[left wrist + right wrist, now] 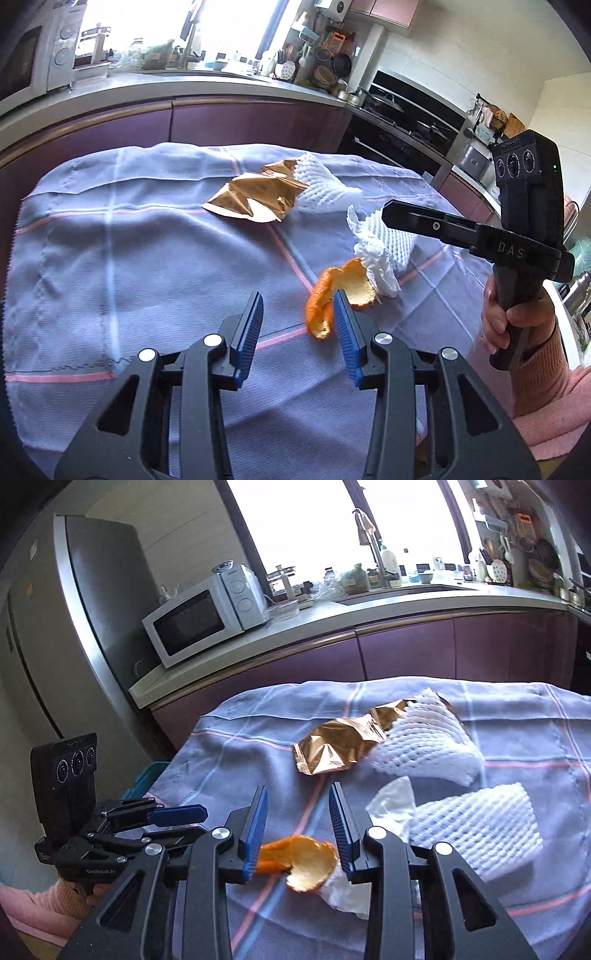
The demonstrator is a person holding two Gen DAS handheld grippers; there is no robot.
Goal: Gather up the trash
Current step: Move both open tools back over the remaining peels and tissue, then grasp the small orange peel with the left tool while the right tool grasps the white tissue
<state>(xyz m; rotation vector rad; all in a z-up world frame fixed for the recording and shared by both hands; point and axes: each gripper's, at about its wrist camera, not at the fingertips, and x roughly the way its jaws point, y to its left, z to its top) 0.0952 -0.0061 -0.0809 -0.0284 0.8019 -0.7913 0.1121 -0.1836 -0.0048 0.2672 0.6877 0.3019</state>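
Orange peel, left wrist view: the curled peel (334,295) lies on the cloth just ahead of the left gripper (299,306), touching or just behind its right-hand fingertip, outside the gap.
Left claw state: fingers spread wide, nothing between the blue pads (249,328).
Tissue and foam: a crumpled white tissue (373,254) sits just beyond the peel, against a white foam fruit net (397,240).
Further ahead: a gold foil wrapper (255,195) partly under a second foam net (321,186), well beyond the fingertips.
Cloth: a lilac checked tablecloth (129,258) under everything.
Right gripper, seen from the left: (391,212) held in a hand (513,317) off to the right, above the foam net; whether it is spread cannot be told here.

Orange peel, right wrist view: the peel (303,860) lies between the right gripper (299,795) fingers, near their base.
Right claw state: spread apart, pads (255,827) not pressing the peel.
Tissue: (391,805) just right of the right-hand finger, beside the foam net (476,830).
Gold wrapper: (336,746) ahead of the fingertips.
Left gripper: (177,816) low at the far left, near the cloth's edge.
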